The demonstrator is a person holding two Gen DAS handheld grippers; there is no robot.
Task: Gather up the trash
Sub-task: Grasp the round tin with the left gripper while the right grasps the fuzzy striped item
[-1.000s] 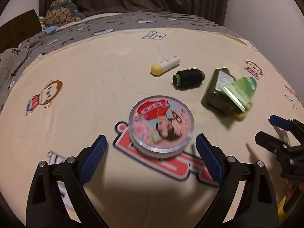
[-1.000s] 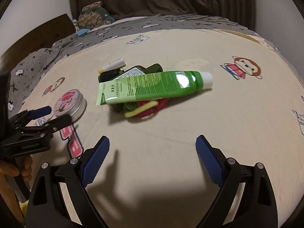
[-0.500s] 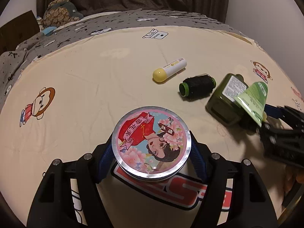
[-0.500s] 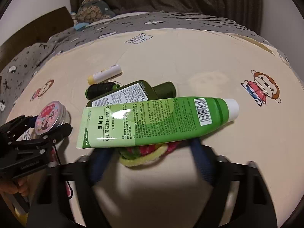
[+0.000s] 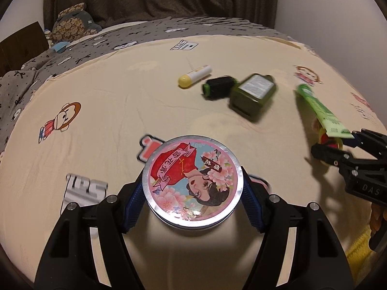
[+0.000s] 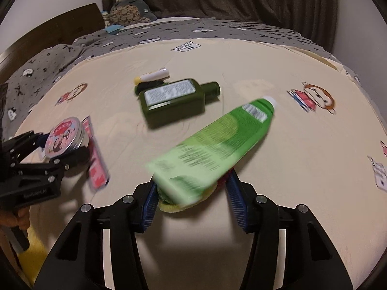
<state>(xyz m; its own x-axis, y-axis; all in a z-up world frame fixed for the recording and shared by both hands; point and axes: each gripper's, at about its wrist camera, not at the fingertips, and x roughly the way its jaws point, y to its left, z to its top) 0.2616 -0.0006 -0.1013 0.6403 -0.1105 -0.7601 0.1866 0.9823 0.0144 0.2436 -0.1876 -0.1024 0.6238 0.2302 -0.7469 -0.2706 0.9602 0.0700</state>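
My left gripper (image 5: 192, 193) is shut on a round metal tin (image 5: 192, 181) with a pink picture lid, held just above the cream bed sheet (image 5: 108, 120). The right wrist view shows that tin (image 6: 64, 136) at the left. My right gripper (image 6: 191, 200) has its jaws closing, and its pads press on a red and yellow fabric bundle (image 6: 169, 207). A green tube (image 6: 217, 140) lies slanted on top of the bundle. On the sheet beyond lie a dark green bottle (image 6: 171, 101), a black spool (image 5: 219, 88) and a white stick with a yellow cap (image 5: 194, 76).
A grey patterned blanket (image 5: 72, 48) and a plush toy (image 5: 72, 24) lie at the far side by a dark curtain. A wooden headboard (image 6: 55, 31) stands at the left. Something yellow (image 5: 358, 249) shows at the near right edge, below a person's hand (image 5: 376, 217).
Both grippers went from wide open to closed. The left one took hold of the tin. The right one took the bundle and drew it, with the tube, off the dark green bottle.
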